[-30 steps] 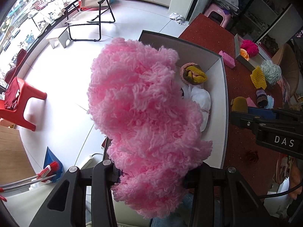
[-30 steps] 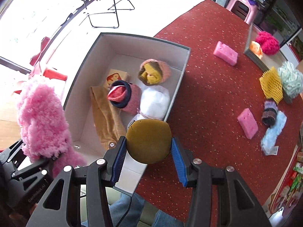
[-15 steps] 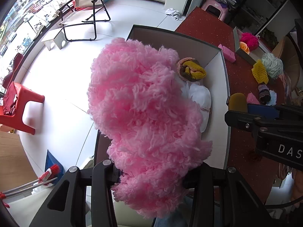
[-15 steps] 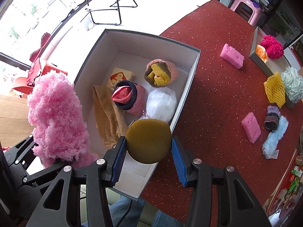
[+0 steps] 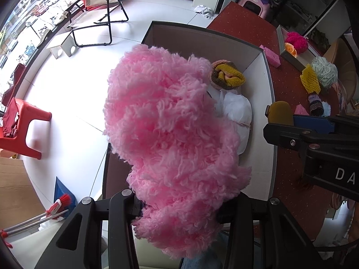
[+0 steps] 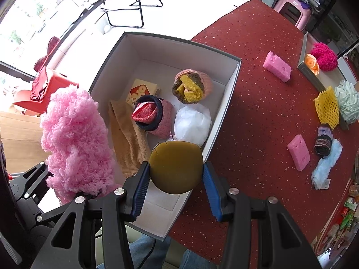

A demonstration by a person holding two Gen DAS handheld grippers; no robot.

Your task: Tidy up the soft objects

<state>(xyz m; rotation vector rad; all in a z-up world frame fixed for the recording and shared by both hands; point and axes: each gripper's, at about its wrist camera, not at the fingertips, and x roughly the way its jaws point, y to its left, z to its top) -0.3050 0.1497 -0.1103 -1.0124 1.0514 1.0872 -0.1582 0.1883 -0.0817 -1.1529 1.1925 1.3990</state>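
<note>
Box (image 6: 231,85) on surface (image 6: 258,103) lies ahead/below both claws: right claw (image 6: 176,180), clamped on olive pad (image 6: 176,167), over near-right rim; left claw (image 5: 179,210), clamped on pink fluff (image 5: 170,130), at left wall.

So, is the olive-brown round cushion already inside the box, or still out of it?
Still out: the olive-brown cushion is gripped between the right gripper's blue fingers, above the box's near corner.

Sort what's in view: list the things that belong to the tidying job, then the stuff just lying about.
Job:
- pink fluffy bundle, in left gripper
- mustard pad, in right gripper
- box
- pink sponges
- yellow mesh

Lying about:
- red stool
- folding chair
- broom
</note>
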